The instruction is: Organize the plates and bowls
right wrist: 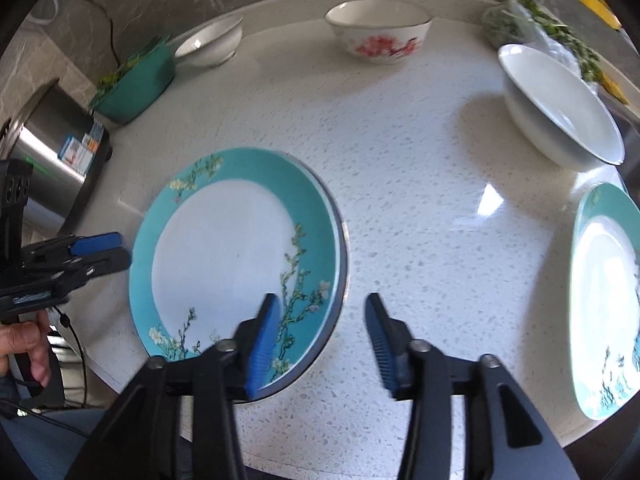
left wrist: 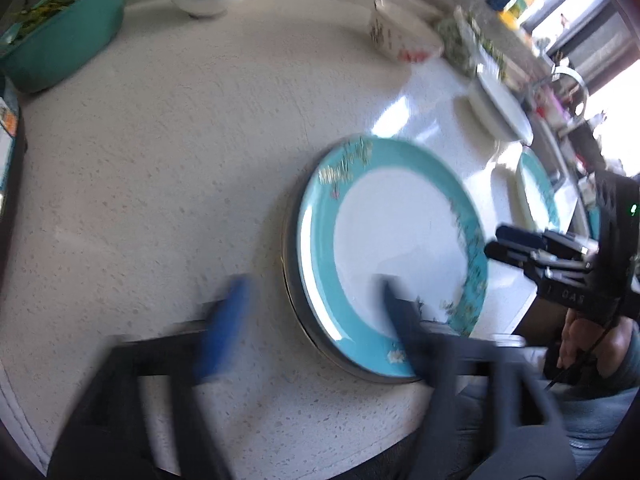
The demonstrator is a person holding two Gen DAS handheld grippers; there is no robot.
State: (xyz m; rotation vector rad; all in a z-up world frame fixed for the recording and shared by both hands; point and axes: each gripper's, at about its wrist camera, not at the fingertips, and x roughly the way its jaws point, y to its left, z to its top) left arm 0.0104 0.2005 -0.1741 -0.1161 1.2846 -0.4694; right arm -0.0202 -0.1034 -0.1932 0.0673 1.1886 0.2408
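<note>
A teal-rimmed plate [left wrist: 400,236] [right wrist: 236,256] with a white centre and blossom pattern lies on the speckled white table [right wrist: 420,200]. It sits on top of another plate, whose dark rim shows beneath it. My left gripper [left wrist: 310,280] is open and straddles the plate's near-left rim, one finger over the plate and one over the table. My right gripper [right wrist: 322,299] is open over the opposite rim and its pads do not press on it. A second teal plate [right wrist: 604,300] [left wrist: 536,196] lies at the right.
A plain white bowl [right wrist: 210,40], a red-flowered bowl [right wrist: 378,32] and a large white bowl [right wrist: 560,108] stand along the far side. A teal tub of greens [right wrist: 136,80] and a steel appliance [right wrist: 52,152] are at the left. A bag of greens [right wrist: 532,20] is at the back right.
</note>
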